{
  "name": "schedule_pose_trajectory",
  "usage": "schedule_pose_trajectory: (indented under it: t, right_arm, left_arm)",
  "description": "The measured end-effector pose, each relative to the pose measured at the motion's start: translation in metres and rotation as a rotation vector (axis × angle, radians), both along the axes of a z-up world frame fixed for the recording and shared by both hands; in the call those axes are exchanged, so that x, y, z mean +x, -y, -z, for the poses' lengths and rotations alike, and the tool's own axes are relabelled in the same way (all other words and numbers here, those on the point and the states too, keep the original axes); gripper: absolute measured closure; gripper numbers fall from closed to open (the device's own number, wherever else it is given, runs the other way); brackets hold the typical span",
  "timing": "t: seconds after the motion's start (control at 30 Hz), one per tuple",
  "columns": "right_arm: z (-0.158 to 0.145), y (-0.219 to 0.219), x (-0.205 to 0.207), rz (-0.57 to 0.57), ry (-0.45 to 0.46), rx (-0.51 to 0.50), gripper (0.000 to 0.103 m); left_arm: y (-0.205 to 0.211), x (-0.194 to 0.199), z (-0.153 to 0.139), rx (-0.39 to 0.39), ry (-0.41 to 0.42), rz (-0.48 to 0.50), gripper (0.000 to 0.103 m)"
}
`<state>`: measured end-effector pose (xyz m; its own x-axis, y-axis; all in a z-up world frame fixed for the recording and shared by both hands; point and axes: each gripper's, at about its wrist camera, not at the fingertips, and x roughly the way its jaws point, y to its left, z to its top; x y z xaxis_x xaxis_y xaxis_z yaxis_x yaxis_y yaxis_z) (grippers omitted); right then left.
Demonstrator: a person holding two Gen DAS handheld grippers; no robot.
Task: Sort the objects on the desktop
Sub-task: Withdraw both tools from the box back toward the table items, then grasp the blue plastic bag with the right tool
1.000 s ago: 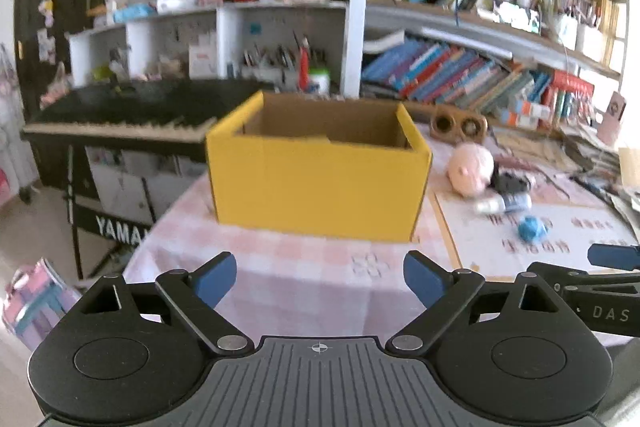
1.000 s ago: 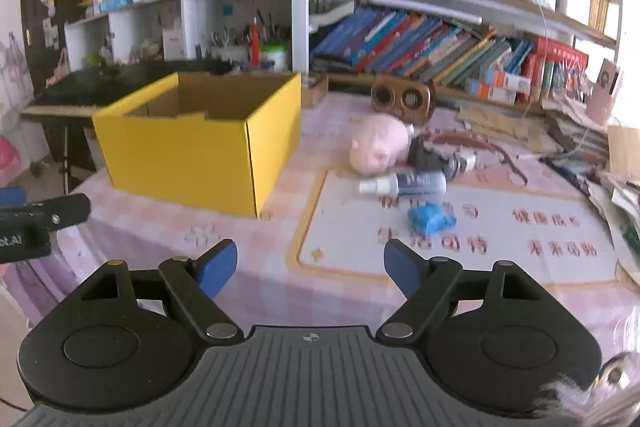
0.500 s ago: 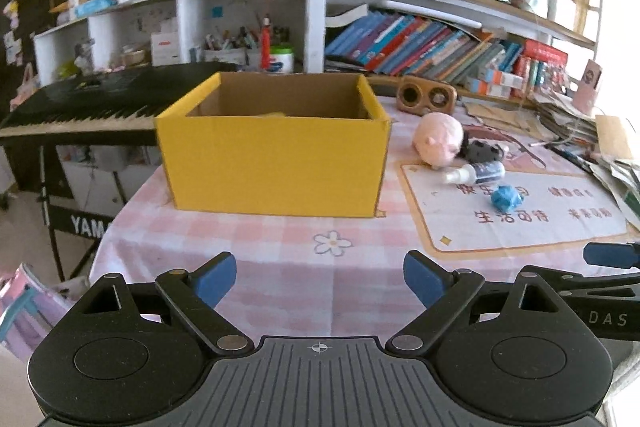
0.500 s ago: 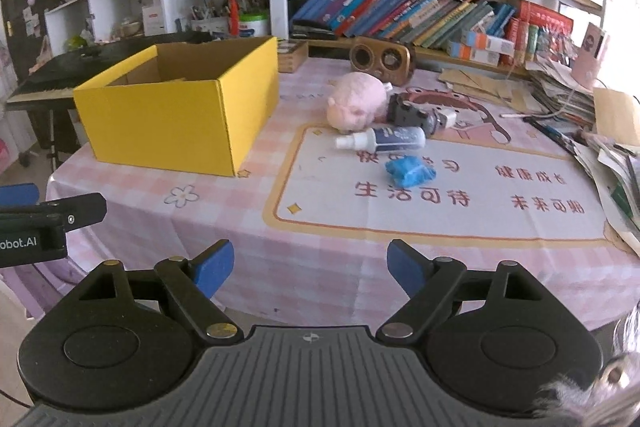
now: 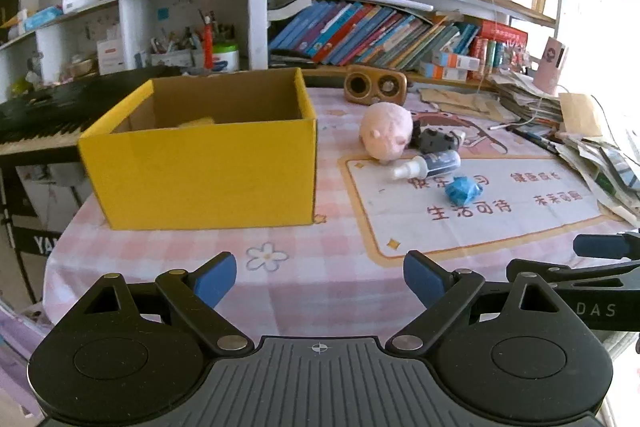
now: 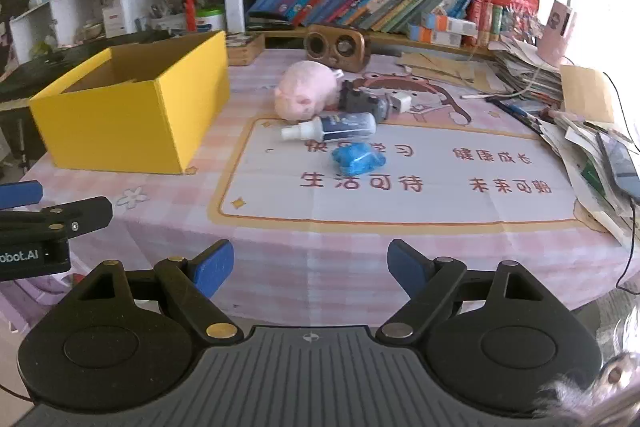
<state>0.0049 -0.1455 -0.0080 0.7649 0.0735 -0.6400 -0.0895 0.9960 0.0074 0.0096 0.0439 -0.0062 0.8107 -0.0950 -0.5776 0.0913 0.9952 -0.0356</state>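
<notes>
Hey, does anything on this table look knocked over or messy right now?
The spray bottle lies on its side on the mat, just in front of the pink plush pig. A crumpled blue wad sits loose nearby. Papers sprawl off the right edge.

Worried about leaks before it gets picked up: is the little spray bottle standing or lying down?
Lying down. The spray bottle rests on its side on the mat, white cap pointing toward the yellow box, just in front of the pink plush pig.

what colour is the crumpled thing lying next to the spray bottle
Blue: the crumpled thing shows best in the right wrist view, just in front of the spray bottle.
</notes>
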Motion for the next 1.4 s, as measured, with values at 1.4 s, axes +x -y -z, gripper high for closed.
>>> schedule_pose_trajectory:
  t: [1.4]
  right_arm:
    - [0.016,0.058,0.117,-0.081,-0.113,-0.008,0.02]
  left_arm:
    - [0.067,0.1,0.013,0.016,-0.095,0.01,0.01]
